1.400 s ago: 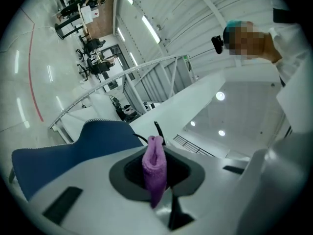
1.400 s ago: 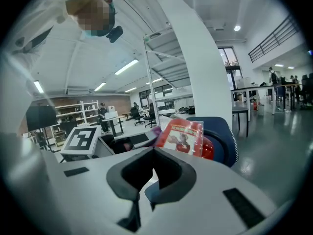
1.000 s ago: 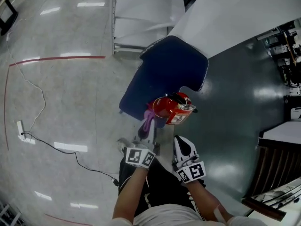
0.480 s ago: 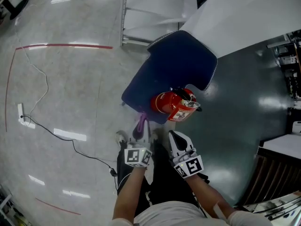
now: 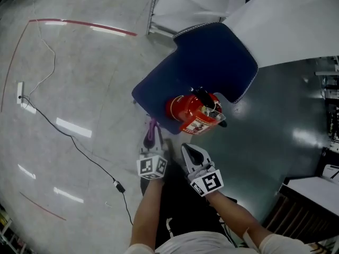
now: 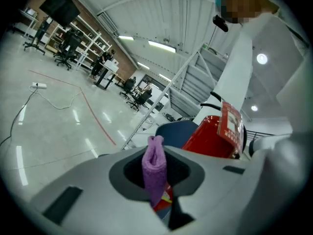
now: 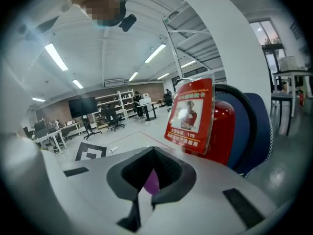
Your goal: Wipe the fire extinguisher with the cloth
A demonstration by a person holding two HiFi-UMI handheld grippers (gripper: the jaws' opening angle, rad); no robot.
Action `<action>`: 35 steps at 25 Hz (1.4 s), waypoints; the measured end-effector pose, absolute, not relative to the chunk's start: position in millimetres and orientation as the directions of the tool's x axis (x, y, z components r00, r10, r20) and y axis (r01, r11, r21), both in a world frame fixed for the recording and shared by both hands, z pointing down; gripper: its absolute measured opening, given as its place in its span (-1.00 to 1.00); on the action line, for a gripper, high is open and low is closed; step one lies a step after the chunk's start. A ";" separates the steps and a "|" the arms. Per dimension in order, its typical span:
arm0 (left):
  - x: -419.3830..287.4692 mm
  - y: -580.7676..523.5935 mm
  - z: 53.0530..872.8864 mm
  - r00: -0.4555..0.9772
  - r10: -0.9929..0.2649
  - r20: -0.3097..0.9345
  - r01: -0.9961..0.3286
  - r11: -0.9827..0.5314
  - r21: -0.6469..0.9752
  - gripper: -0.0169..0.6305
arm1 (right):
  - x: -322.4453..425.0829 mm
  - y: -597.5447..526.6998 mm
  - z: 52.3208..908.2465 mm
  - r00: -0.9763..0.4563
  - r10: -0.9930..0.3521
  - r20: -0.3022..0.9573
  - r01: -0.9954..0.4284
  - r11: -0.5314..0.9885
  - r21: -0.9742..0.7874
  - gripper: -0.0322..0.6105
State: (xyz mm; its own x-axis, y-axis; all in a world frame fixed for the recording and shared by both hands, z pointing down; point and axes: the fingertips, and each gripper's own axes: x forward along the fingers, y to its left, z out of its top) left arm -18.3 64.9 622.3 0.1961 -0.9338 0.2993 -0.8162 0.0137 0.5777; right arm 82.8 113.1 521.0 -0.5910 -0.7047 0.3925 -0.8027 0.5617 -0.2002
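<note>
Two handheld grippers reach forward from our forearms toward a red metal fire extinguisher point(image 5: 189, 113), which shows at the near edge of a dark blue padded chair seat with pale trim point(image 5: 209, 62). We cannot tell whether the cylinder rests on the seat or on the ground beside it. A red-and-white printed tag point(image 7: 191, 115) hangs at its front, and a black hose and handle point(image 5: 211, 103) crown its top.

Our left gripper point(image 5: 151, 141) has its jaws closed on a small purple terry cloth point(image 5: 153, 127), pinched into an upright fold that pokes beyond the tips. The cloth is near the extinguisher's lower left side but apart from it.

Our right gripper point(image 5: 188, 150) points at the extinguisher from just below, not touching it. Its jaws are drawn together. In the right gripper view a small purple patch shows low in the hollow between them; the head view shows the cloth only with the left gripper.

Pale glossy grey floor point(image 5: 79, 78) spreads to the left, crossed by a thin red line point(image 5: 85, 25) and a black cable point(image 5: 79, 152). Dark green floor point(image 5: 275, 126) lies to the right. White panels point(image 5: 286, 20) sit beyond the chair.
</note>
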 end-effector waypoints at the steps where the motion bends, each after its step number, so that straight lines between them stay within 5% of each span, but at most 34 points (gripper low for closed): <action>1: -15.6 66.1 628.4 0.191 -0.932 0.307 -0.819 0.021 0.573 -0.79 | 86.2 111.4 528.1 -0.579 -0.711 0.399 -0.812 0.545 -0.207 -0.86; 20: 51.3 41.6 740.8 0.269 -0.896 0.353 -0.774 0.018 0.633 -0.79 | 110.6 97.8 578.3 -0.507 -0.733 0.453 -0.861 0.453 -0.230 -0.86; 35: 72.3 37.3 660.0 0.299 -0.930 0.214 -0.681 -0.052 0.730 -0.79 | 129.3 97.9 555.2 -0.496 -0.759 0.422 -0.868 0.433 -0.244 -0.86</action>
State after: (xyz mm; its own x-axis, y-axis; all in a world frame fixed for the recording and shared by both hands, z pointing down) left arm 72.3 37.3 660.0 0.2994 -0.9299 0.2136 -0.6810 -0.0515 0.7304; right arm 129.3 97.9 555.2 -0.4964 -0.7587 0.4218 -0.8681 0.4326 -0.2435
